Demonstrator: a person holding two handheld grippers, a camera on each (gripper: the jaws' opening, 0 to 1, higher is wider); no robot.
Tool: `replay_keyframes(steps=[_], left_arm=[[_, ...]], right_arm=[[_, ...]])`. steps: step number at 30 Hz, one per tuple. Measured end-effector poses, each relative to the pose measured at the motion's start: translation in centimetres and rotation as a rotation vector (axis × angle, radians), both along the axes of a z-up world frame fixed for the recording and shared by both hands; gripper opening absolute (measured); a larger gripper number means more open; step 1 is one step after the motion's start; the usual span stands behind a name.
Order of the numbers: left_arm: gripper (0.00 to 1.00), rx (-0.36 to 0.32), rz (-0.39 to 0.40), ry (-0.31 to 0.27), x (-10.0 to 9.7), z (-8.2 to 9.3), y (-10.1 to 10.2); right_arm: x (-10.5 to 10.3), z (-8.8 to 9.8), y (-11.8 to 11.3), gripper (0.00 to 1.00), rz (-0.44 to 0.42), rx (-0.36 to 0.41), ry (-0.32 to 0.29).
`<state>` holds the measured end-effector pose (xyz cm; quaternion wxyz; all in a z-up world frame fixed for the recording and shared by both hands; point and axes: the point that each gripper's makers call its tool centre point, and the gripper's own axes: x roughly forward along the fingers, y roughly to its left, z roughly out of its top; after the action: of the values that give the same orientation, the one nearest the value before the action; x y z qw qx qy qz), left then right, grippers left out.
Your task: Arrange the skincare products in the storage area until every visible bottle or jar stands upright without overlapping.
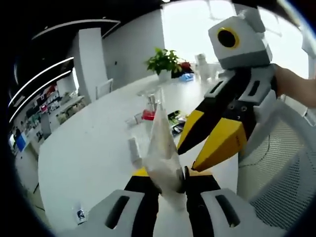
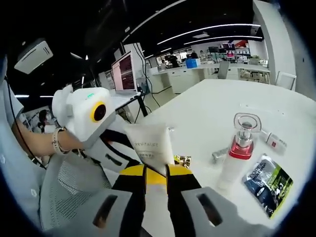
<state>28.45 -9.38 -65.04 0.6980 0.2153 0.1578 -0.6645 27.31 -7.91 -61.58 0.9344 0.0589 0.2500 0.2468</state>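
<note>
A flat white tube marked REVITALIFT (image 1: 160,148) (image 2: 150,143) is held up in the air over the white table (image 1: 94,148) (image 2: 217,108). My left gripper (image 1: 165,178) is shut on its lower end. My right gripper (image 2: 155,170) is shut on it too, and comes in from the right in the left gripper view (image 1: 186,157). On the table stands an upright pump bottle (image 2: 239,148) (image 1: 149,111) with a red collar and a clear cap. A dark green sachet (image 2: 266,183) (image 1: 175,123) lies flat beside it.
A small white box (image 2: 274,141), a small silver piece (image 2: 219,155) and a dark gold sachet (image 2: 182,160) lie near the bottle. A white stick-like item (image 1: 133,148) lies on the table. A grey mesh chair (image 1: 281,168) (image 2: 69,192) stands close. A potted plant (image 1: 163,61) is at the far end.
</note>
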Motion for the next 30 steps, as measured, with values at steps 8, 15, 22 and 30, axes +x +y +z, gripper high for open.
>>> replay_keyframes(steps=[8,15,22,30], left_arm=[[0.14,-0.021,-0.089,0.035,0.3,0.0,-0.7],[0.13,-0.054,-0.145,0.033,1.1,0.1,-2.0],[0.13,-0.07,-0.179,0.042,1.7,0.2,-3.3],[0.13,-0.073,-0.219,0.043,2.5,0.3,-4.5]], right_arm=[[0.0,0.1,-1.6,0.15,-0.038,-0.01,-0.007],[-0.5,0.1,-3.2,0.15,-0.083,-0.011,-0.009],[-1.0,0.4,-5.0,0.17,-0.13,-0.014,-0.017],[-1.6,0.7,-6.3,0.23,-0.176,-0.032,-0.024]])
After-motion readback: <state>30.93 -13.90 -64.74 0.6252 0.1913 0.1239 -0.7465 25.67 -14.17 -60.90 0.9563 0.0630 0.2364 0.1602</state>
